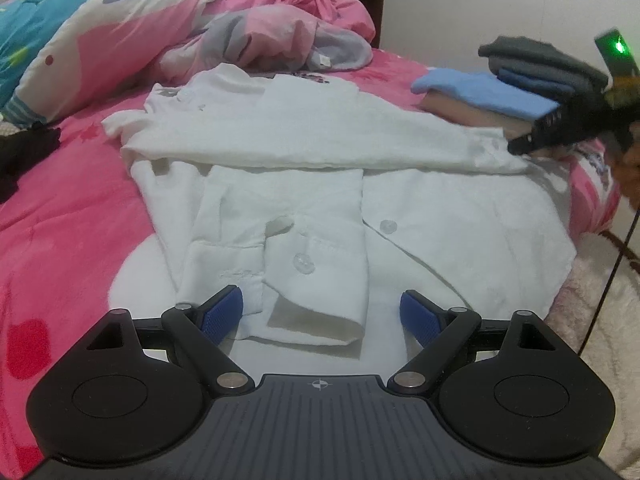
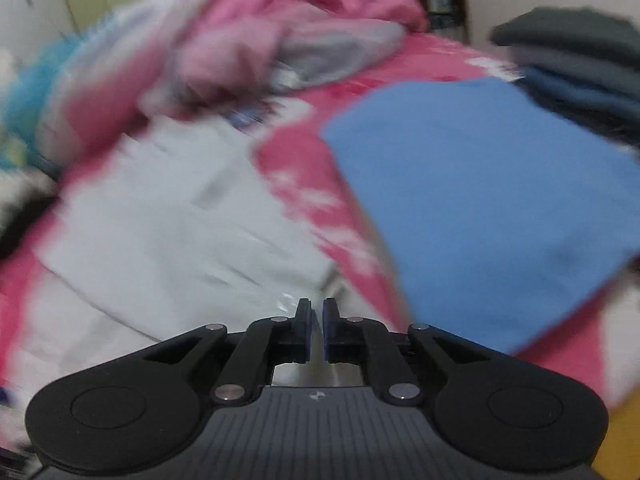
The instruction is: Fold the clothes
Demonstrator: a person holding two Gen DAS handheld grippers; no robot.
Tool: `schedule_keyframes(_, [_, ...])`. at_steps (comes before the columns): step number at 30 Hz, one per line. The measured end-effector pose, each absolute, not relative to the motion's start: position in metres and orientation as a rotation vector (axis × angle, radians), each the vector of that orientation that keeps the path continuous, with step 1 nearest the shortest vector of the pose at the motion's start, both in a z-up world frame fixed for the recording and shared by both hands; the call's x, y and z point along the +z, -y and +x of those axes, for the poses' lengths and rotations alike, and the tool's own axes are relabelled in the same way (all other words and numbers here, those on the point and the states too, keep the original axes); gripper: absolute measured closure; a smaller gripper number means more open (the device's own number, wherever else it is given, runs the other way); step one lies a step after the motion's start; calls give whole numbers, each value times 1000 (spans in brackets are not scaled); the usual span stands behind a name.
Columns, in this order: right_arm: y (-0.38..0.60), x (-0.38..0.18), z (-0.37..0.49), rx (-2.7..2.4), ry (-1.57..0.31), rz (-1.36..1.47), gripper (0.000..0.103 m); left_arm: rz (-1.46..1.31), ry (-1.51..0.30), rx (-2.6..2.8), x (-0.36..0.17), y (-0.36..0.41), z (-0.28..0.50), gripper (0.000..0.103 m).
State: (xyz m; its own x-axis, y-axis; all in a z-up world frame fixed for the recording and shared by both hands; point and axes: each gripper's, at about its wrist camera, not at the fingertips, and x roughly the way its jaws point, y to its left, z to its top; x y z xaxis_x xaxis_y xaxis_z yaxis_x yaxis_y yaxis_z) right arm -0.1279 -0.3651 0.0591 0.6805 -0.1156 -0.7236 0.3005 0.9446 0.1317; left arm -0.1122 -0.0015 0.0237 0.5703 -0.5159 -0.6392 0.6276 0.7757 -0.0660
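My right tongs were pinched nearly shut at the far sleeve end of the white buttoned cotton shirt, though blur hid whether cloth sat between the pads, while my left tongs stood wide open over its near cuff, gripping nothing. The shirt lay spread on the pink patterned bed cover with one sleeve folded across, so I judged the sleeve-folding step underway; next I needed a firm grip to bring the body over. No containers were visible, only a stack of folded blue and grey clothes beside it.
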Motion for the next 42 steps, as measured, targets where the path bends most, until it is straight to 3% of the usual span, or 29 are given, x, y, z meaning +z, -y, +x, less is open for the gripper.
schedule_keyframes(2, [356,68,-132,-229,-757,196,81,104,-678,-692,34,-14,-111,16])
schedule_keyframes(4, [343,85,-134,-220,-697,121,73,15,-642,-698,48,-34,-105,16])
schedule_keyframes(8, [311,123,-125,-117,-554,21,68,-54,-585,-623,66,-63,-75,16])
schedule_keyframes(11, [283,145,-102,41,-482,24,58,28,-623,-524,52,-55,-30,24])
schedule_keyframes(12, [272,150,-90,96,-468,20,56,56,-638,-494,47,-52,-14,35])
schedule_keyframes(14, [247,158,-60,187,-457,0,54,87,-677,-483,36,-43,14,49])
schedule_keyframes(21, [151,163,70,437,-521,-93,54,54,-657,-530,12,-36,62,49])
schedule_keyframes(25, [93,135,139,515,-608,-195,54,-23,-622,-533,1,-45,70,56])
schedule_keyframes(27, [65,114,166,541,-642,-267,55,-51,-630,-512,2,-49,75,71])
schedule_keyframes(33, [22,56,225,543,-747,-418,57,-18,-621,-439,3,-44,74,91])
schedule_keyframes(34, [21,48,233,540,-781,-416,63,-3,-612,-425,4,-42,72,99])
schedule_keyframes(35, [24,42,240,532,-810,-392,85,12,-595,-406,5,-41,69,102])
schedule_keyframes(36, [29,39,244,522,-828,-352,96,27,-570,-383,7,-40,64,102])
schedule_keyframes(42, [85,61,239,540,-678,10,99,93,-491,-315,16,-34,45,103])
